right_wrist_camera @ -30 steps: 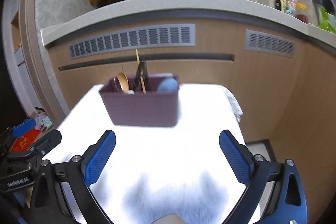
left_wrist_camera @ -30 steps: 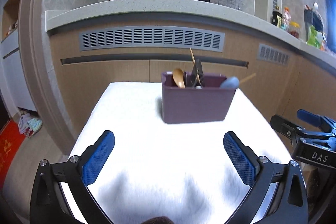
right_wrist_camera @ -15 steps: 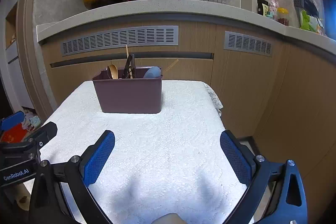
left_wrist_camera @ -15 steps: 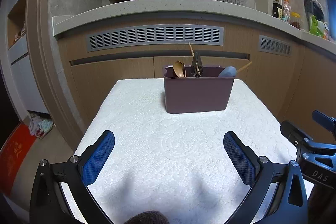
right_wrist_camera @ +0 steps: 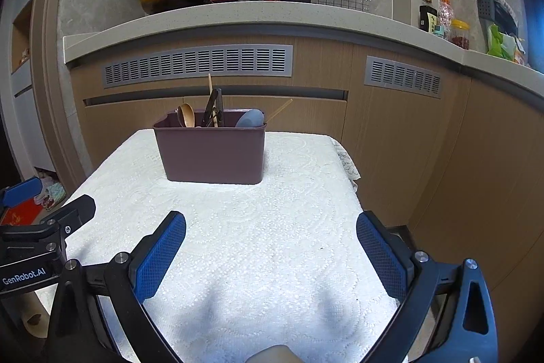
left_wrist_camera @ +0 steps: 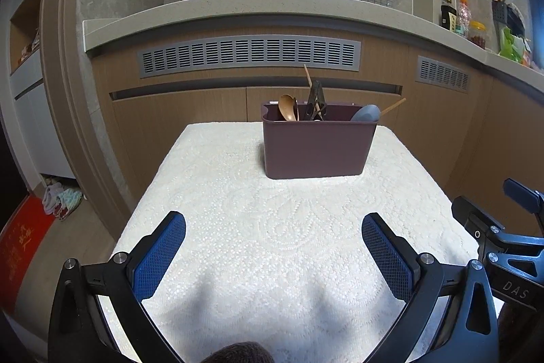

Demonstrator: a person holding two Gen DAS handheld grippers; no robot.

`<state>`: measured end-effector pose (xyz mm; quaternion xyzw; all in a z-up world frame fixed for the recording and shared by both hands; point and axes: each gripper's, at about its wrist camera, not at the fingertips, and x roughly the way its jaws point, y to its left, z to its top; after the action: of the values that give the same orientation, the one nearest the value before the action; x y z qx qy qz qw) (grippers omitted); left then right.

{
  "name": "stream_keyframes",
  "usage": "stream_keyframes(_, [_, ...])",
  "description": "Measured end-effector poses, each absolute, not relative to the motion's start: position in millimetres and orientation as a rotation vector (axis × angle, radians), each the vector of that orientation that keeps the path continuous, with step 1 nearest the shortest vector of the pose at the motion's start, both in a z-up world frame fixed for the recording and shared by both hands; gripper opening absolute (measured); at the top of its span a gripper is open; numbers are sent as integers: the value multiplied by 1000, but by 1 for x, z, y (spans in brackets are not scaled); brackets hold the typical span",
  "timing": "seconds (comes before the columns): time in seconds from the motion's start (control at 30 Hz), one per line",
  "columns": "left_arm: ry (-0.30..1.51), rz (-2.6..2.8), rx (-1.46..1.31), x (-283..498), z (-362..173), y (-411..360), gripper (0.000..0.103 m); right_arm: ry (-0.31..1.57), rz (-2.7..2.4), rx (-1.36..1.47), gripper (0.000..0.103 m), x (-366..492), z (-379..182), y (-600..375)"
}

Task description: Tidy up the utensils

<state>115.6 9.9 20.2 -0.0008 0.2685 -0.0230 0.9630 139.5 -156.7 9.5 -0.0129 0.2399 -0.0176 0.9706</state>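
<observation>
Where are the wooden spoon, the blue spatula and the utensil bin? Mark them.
wooden spoon (left_wrist_camera: pixel 288 107), left wrist view, bowl.
blue spatula (left_wrist_camera: pixel 366 113), left wrist view, head.
utensil bin (right_wrist_camera: pixel 212 152), right wrist view, front wall.

Left gripper (left_wrist_camera: pixel 273 223), right gripper (right_wrist_camera: pixel 271 221): side by side, jaws spread wide, empty.

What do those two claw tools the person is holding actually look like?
Both match: the left gripper and right gripper are black frames with silver bolts and two fingers faced with blue textured pads. White lettering reads "GenRobot.AI" on the left, "DAS" on the right.
</observation>
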Motion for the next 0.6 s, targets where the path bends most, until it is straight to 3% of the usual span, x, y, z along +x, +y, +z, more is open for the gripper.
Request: stream_keyframes(0.6, [545, -56, -9, 112, 23, 10, 103, 474, -35, -30, 100, 136, 11, -157])
